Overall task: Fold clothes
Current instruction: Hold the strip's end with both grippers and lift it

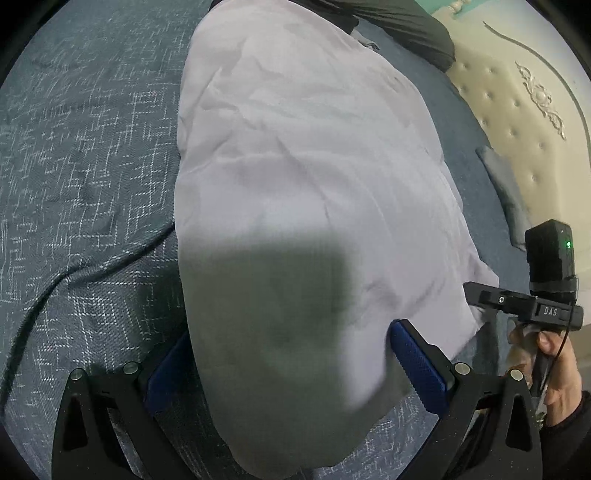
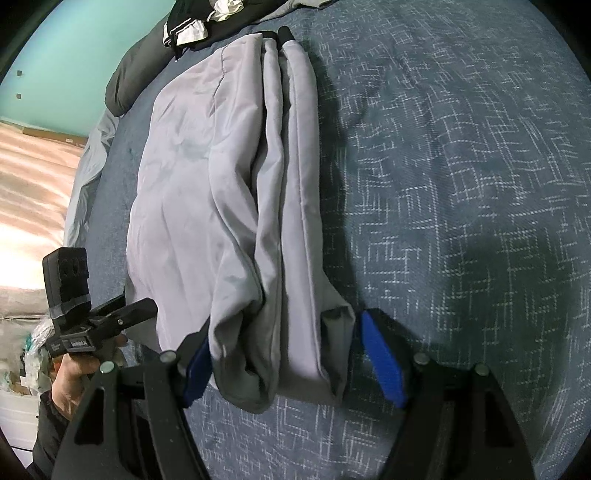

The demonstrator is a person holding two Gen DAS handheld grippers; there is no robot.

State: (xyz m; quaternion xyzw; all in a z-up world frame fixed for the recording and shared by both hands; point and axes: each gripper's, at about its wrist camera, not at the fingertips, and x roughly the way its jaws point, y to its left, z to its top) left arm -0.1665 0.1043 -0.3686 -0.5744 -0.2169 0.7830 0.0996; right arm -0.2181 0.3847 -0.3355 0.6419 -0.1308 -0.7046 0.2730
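Blue patterned bed, grey garment laid lengthwise. My left tongs and right tongs both gape over its near hem, gripping nothing. Closing now may pinch one layer only, so the fold skews.

pale grey garment lies stretched lengthwise on the dark blue patterned bedspread, folded in long overlapping panels with soft creases. its near hem is bunched, showing the inner layers. a dark heap of clothes sits at its far end. from the left wrist view the grey cloth looks broad and wrinkled.
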